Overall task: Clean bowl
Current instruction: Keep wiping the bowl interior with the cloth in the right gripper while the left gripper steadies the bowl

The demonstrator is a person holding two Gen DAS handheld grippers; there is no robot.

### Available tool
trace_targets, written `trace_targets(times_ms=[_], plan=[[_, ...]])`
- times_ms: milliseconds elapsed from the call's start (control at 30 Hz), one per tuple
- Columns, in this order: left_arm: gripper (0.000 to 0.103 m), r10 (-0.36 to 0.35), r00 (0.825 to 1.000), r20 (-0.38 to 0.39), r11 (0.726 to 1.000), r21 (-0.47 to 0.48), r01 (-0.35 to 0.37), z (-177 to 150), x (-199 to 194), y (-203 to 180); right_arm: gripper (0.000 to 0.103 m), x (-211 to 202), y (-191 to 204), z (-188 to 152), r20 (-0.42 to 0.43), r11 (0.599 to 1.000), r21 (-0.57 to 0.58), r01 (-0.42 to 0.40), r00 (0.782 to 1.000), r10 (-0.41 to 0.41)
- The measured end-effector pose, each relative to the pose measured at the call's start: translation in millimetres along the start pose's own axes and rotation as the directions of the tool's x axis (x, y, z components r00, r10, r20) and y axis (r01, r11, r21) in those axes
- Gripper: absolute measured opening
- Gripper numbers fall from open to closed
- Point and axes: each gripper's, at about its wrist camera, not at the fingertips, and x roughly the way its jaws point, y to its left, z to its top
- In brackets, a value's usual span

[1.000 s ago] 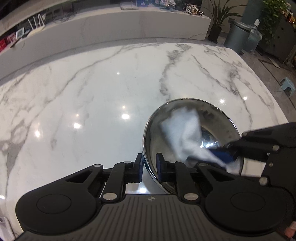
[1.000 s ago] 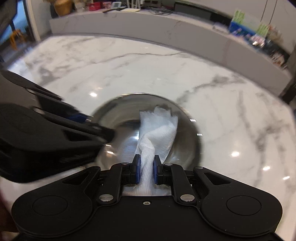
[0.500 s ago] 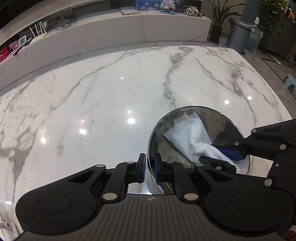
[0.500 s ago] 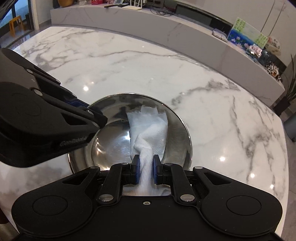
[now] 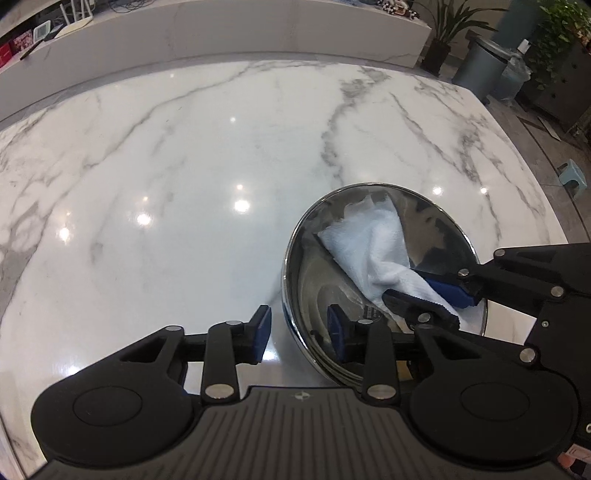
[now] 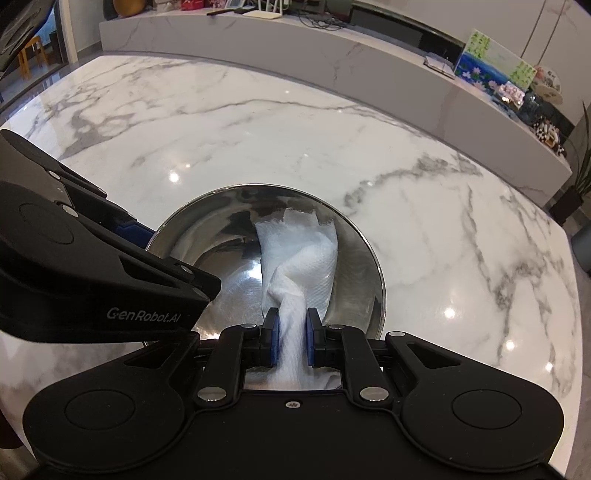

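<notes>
Bowl (image 6: 354, 258) on glossy veined marble counter (image 5: 184, 166) — left gripper (image 5: 299, 334) opening astride its rim, right gripper (image 6: 291, 336) clamping white cloth (image 6: 299, 254) — perhaps plants (image 5: 448, 22) beyond

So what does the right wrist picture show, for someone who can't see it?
The right tool pinches a white paper towel lying inside a shiny metal bowl on a white marble table. The left tool reaches the bowl's rim from the left side.

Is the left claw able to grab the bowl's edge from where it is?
Probably yes. The left claw is opening with the bowl rim already between its pads, which no longer press on it. Nothing blocks it; the paper towel and right claw are farther inside.
</notes>
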Motion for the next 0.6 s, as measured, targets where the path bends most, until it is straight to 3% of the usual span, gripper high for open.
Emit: trace_targets(times_ms=[133,333,600], plan=[[0.015,0.015,1.0,0.016,1.0,0.027,-0.015,-0.6,-0.9,-2.1,0.013,-0.3,-0.5,0.2,-0.001,1.0,0.012,-0.025,1.0,0.025],[0.014,0.036,0.999,0.034,0.998,0.046,-0.037,1.5,0.1,-3.8,0.013,0.7,1.7,1.9,-0.002,0.982,0.06,-0.178,0.984,0.179],[0.013,0.032,0.999,0.036,0.998,0.051,-0.033,1.9,-1.3,-2.0,0.012,2.9,1.2,3.6,-0.004,0.993,0.061,-0.101,0.995,0.102]])
